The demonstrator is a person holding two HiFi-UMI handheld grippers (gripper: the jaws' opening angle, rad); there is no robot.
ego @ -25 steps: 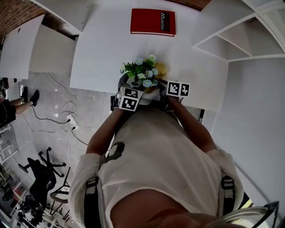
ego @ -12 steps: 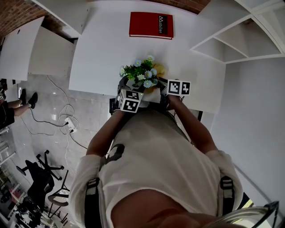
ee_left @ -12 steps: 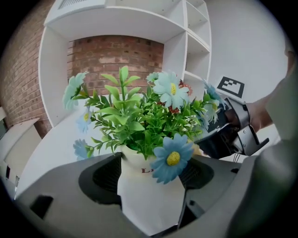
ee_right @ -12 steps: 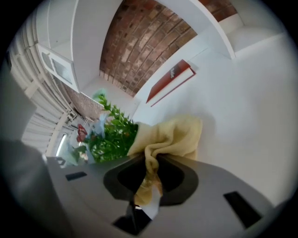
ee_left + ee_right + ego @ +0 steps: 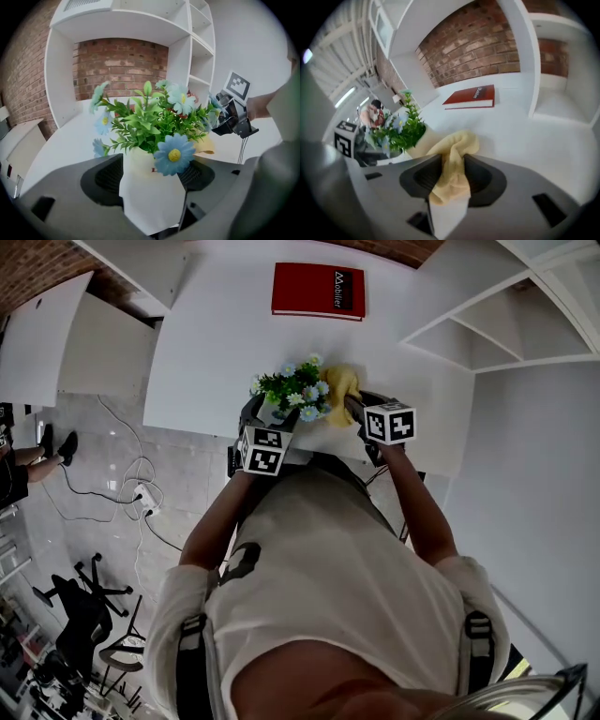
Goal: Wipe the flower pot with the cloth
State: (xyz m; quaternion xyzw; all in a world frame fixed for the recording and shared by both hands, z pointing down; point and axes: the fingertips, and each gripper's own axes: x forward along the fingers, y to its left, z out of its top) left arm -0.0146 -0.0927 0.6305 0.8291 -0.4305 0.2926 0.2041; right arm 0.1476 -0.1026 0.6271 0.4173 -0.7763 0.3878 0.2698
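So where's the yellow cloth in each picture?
Head view: cloth, upper middle, just right of the flowers.
Left gripper view: cloth, middle right, peeking from behind the flowers.
Right gripper view: cloth, bottom middle, flowers to its left.
Shared landmark: the blue flowers.

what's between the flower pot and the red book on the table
Nothing: bare white table runs from the flower pot to the red book. The head view shows it, and so does the right gripper view.
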